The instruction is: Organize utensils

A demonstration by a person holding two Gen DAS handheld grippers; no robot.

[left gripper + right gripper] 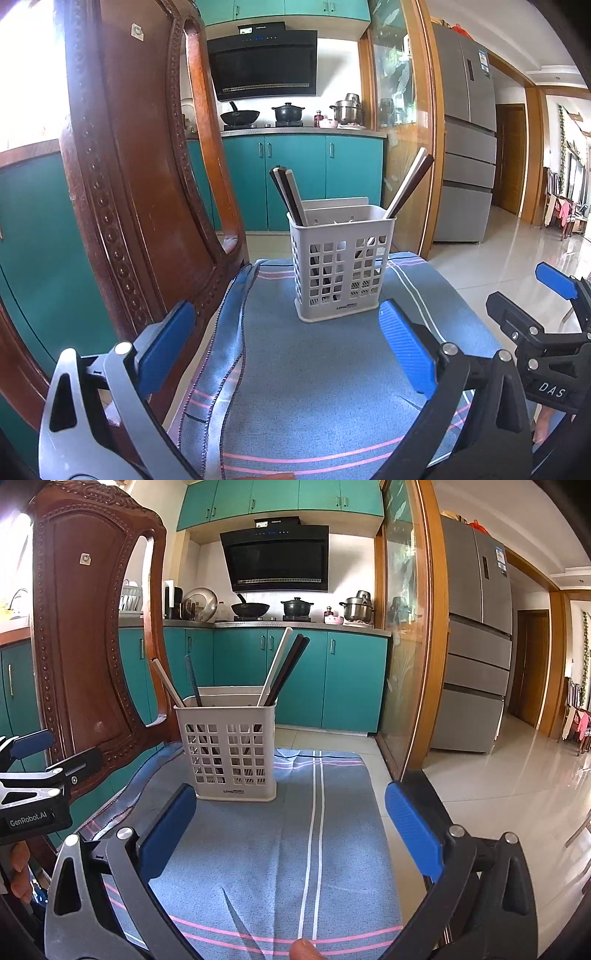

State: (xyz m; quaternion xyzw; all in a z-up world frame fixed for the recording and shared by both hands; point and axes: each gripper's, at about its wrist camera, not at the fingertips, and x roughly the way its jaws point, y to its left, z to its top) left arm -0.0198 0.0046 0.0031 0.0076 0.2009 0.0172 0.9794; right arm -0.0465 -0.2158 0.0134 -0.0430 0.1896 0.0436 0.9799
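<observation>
A white slotted utensil basket (341,266) (227,753) stands upright on a blue striped cloth (314,387) (280,849). Dark and pale chopsticks lean out of it in two bunches, one on the left (286,195) (177,686) and one on the right (408,184) (284,668). My left gripper (284,332) (55,753) is open and empty, a short way in front of the basket. My right gripper (291,805) (532,295) is also open and empty, beside the left one and equally short of the basket.
A carved wooden chair back (140,177) (88,646) rises close on the left of the cloth. Teal kitchen cabinets (295,177), a stove with pots (273,609) and a grey fridge (476,638) lie beyond. Shiny tiled floor (498,775) drops off to the right. A fingertip (303,950) shows at the bottom edge.
</observation>
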